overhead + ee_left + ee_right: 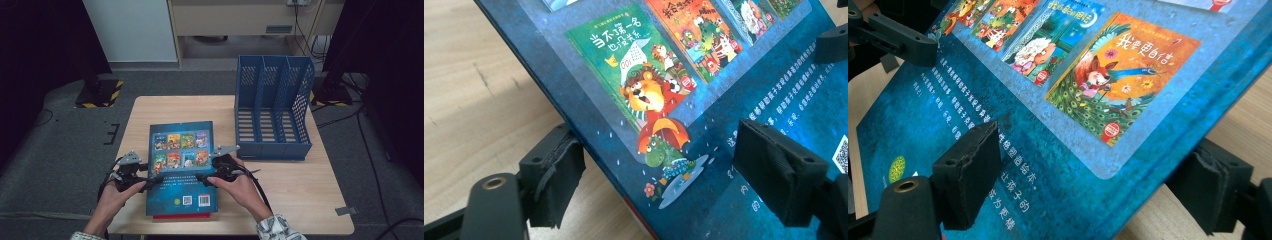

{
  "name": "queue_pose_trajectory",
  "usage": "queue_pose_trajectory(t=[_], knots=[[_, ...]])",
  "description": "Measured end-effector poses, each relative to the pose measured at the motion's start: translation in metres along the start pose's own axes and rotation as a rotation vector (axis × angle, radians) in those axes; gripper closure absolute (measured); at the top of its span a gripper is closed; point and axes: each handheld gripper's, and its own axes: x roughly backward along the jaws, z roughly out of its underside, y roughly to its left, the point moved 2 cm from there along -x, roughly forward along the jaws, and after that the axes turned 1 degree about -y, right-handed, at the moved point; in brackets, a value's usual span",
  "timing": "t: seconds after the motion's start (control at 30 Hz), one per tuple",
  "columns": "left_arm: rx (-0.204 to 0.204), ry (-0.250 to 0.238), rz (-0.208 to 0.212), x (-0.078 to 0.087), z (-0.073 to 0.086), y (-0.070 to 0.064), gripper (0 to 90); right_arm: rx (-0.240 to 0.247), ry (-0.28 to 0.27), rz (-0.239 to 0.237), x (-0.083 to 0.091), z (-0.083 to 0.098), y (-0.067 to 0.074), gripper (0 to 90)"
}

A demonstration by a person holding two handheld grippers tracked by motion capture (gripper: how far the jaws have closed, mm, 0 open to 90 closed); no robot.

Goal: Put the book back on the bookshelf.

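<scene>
A large blue picture book (pixel 182 165) lies back cover up across the near half of the wooden table (pixel 300 195). A red edge (pixel 181 216) shows under its near end; I cannot tell whether that is a second book. My left gripper (pixel 152 179) clamps the book's left edge, one pad (pixel 554 175) under the edge and the other (pixel 774 170) on the cover (pixel 704 100). My right gripper (pixel 202 177) clamps the right edge the same way, with a pad (pixel 968 175) on the cover (pixel 998 100) and a pad (pixel 1218 190) underneath.
A blue three-slot file rack (pixel 272 115) stands upright at the table's far right, its open side facing the book. A hand holds each gripper from the near table edge. Dark floor surrounds the table, with a striped stand foot (pixel 100 95) at far left.
</scene>
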Motion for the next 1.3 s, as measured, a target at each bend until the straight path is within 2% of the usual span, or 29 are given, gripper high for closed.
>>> queue_pose_trajectory(t=[0.37, 0.47, 0.83, 1.17, 1.3], knots=[[-0.050, -0.033, -0.026, 0.007, -0.010, -0.002, 23.7, 0.033, -0.022, 0.025, 0.007, -0.012, -0.002, 21.8], [-0.051, -0.039, -0.026, 0.008, -0.011, -0.002, 24.5, 0.017, -0.041, 0.014, 0.009, -0.015, -0.003, 23.9], [-0.058, -0.048, -0.043, 0.014, -0.016, 0.001, 27.0, 0.059, -0.051, 0.035, 0.011, -0.023, 0.000, 24.8], [-0.080, -0.074, -0.075, 0.023, -0.030, 0.002, 34.3, 0.087, -0.083, 0.050, 0.018, -0.041, 0.001, 29.9], [-0.082, -0.088, -0.072, 0.024, -0.033, 0.002, 37.5, 0.094, -0.099, 0.026, 0.020, -0.047, 0.003, 32.3]])
